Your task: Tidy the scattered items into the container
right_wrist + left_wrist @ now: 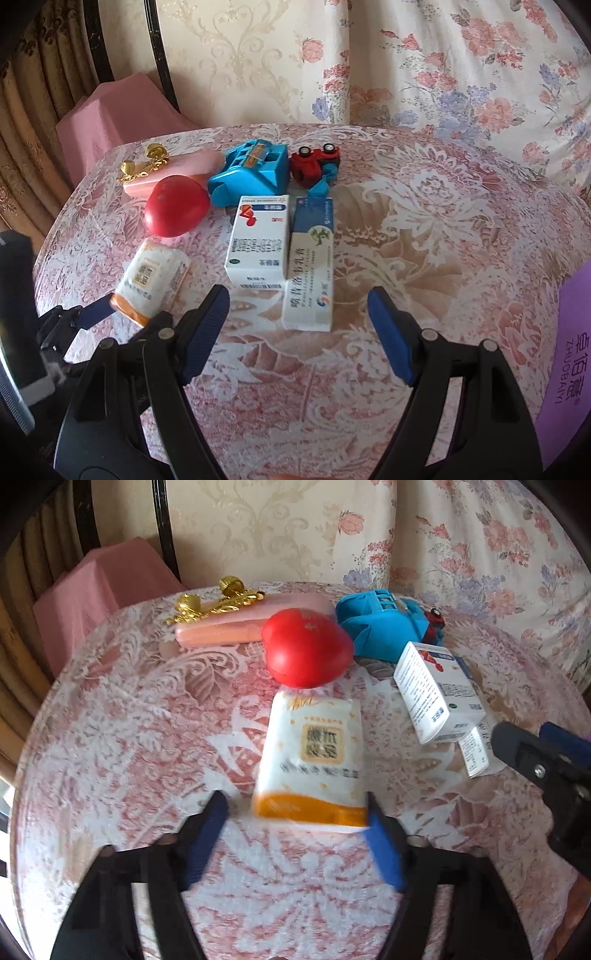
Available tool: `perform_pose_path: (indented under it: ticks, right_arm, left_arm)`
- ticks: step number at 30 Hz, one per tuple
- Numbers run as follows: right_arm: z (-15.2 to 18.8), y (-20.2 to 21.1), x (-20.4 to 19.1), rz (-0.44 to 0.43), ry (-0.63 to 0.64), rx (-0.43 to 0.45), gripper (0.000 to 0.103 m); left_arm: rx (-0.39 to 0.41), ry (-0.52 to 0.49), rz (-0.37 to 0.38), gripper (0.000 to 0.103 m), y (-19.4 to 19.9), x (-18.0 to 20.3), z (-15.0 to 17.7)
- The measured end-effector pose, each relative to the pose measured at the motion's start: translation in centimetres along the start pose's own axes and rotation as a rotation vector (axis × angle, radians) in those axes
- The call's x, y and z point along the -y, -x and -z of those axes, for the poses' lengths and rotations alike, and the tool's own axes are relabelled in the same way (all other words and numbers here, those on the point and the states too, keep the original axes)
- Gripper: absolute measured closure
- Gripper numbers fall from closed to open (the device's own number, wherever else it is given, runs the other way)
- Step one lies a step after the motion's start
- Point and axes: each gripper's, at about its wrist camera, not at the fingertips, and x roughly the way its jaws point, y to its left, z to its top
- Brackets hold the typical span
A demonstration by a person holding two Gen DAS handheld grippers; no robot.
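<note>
While spread wide, the left hand-held gripper (295, 808) brackets the tissue pack (314, 760); right hand-held gripper (297, 302) wide, empty.

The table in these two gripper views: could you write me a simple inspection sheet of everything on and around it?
Surface: round table under a pink-and-white lace-pattern cloth.
Job's things: white-and-orange tissue pack; red heart-shaped toy; blue plastic toy truck; small red toy vehicle; white medicine box with red mark; long white-and-blue medicine box; pink case with gold ornament.
Container: not identifiable; a purple printed item sits at the right edge.
Clutter: nothing seen.
Grippers: left hand-held gripper open, at the tissue pack's orange end; right hand-held gripper open, empty.
Cables: nothing seen.
Surroundings: floral fabric, cream wallpaper, curtain.
</note>
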Motion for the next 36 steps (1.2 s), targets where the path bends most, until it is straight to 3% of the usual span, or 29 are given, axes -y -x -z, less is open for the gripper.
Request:
perform_pose_path:
  ticks: [17, 18, 23, 36]
  right_arm:
    - [-1.4, -4.0, -2.0, 0.041, 0.020, -0.028, 0.024]
    - [-1.5, -4.1, -2.1, 0.047, 0.021, -0.025, 0.026]
    - [-1.8, -3.9, -2.6, 0.038, 0.046, -0.017, 0.058]
    - [-1.2, 0.2, -2.1, -0.013, 0.015, 0.029, 0.058]
  left_arm:
    - [0.003, 0.052, 0.036, 0.048, 0.9, -3.6, 0.1]
    - [0.003, 0.053, 0.039, 0.048, 0.9, -3.7, 0.1]
    - [0.002, 0.059, 0.047, 0.048, 0.7, -3.6, -0.2]
    - [0.040, 0.046, 0.051, 0.049, 2.8, -2.7, -0.8]
